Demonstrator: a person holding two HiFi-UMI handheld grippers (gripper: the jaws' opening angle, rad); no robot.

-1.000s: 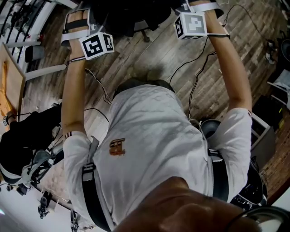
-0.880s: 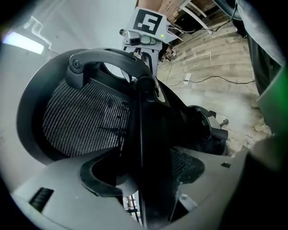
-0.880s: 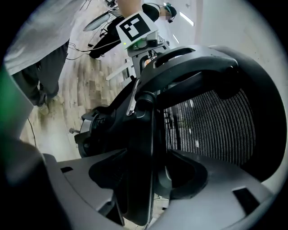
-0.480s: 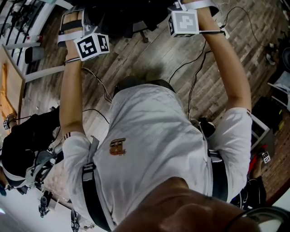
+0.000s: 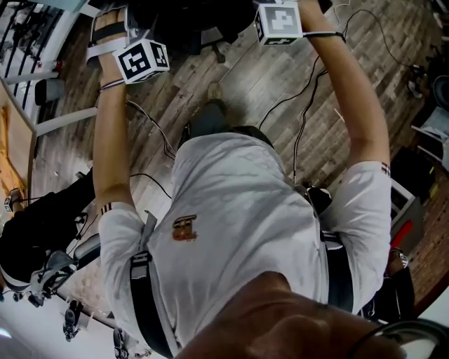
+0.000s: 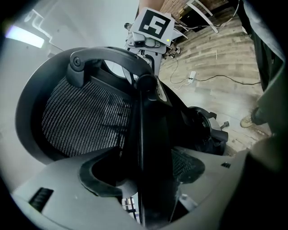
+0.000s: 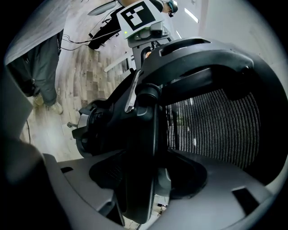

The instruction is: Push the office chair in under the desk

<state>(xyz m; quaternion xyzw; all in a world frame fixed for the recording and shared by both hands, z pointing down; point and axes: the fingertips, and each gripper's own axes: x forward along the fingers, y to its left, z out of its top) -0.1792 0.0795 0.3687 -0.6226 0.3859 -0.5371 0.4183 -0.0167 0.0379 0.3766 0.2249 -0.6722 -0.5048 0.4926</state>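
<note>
Both grippers were found clamped on the office chair (image 5: pixel 184 21), which stood at the far edge of the head view, directly ahead of the person on the wooden floor (image 5: pixel 259 77). The left gripper (image 6: pixel 148 193) had its jaws closed down on the dark rim of the backrest. The right gripper (image 7: pixel 143 193) held the rim at the other side in the same manner. The step in hand was judged to be the push itself. To do it well, both sides would need equal pressure so that the chair runs straight and does not swivel, and the loose cables (image 5: pixel 309 87) on the floor would need avoiding. The head view showed only arms and marker cubes, with the jaws beyond its far edge. The gripper views supplied the grip and the mesh back (image 6: pixel 85 121). No view showed the desk clearly.
</note>
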